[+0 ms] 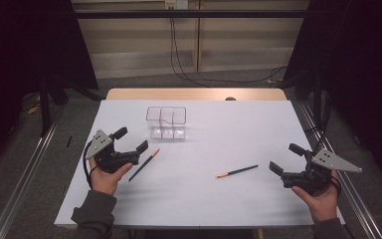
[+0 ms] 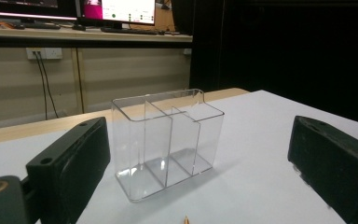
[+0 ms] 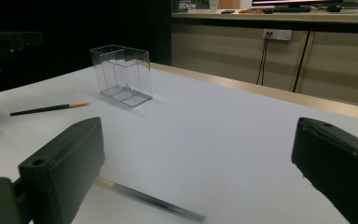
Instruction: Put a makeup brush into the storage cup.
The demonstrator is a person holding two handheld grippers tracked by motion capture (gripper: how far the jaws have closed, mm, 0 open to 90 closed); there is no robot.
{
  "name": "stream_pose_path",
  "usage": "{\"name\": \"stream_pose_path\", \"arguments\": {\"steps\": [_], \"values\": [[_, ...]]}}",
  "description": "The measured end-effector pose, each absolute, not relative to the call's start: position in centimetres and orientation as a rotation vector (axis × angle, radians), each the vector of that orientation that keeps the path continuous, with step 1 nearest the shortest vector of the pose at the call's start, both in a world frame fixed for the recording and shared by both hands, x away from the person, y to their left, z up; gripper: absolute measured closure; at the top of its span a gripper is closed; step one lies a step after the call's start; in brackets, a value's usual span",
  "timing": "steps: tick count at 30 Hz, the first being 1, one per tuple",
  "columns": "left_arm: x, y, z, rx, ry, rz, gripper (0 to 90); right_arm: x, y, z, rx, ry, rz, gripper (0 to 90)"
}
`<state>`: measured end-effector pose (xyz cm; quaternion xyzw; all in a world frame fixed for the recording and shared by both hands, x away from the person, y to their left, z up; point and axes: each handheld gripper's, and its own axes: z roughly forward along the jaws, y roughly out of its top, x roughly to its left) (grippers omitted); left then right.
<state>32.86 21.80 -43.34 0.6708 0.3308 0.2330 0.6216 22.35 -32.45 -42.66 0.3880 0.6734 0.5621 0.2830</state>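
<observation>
Pencil (image 1: 144, 166) lies diagonally just right of left gripper (image 1: 131, 140), tip toward clear organizer (image 1: 166, 122); second pencil (image 1: 237, 171) near right gripper (image 1: 286, 159). Both grippers wide open, empty.

My fingers (image 2: 328, 172): black
Counter (image 1: 219, 199): white, pale wood far edge
Organizer (image 1: 166, 122): clear, colourless
Pencils (image 1: 237, 172): black, orange ends
My sleeves (image 1: 93, 215): grey

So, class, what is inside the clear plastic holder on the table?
Nothing: the clear holder has bare compartments, seen through its walls. Both pencils lie flat on the table outside it.
</observation>
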Motion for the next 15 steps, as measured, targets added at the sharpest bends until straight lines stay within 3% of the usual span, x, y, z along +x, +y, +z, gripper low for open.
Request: {"name": "stream_pose_path", "arguments": {"steps": [15], "values": [[34.8, 20.7, -44.2, 1.542, 0.766, 0.541, 5.5, 22.5, -32.8, -42.9, 1.044, 1.803, 1.513, 1.9]]}}
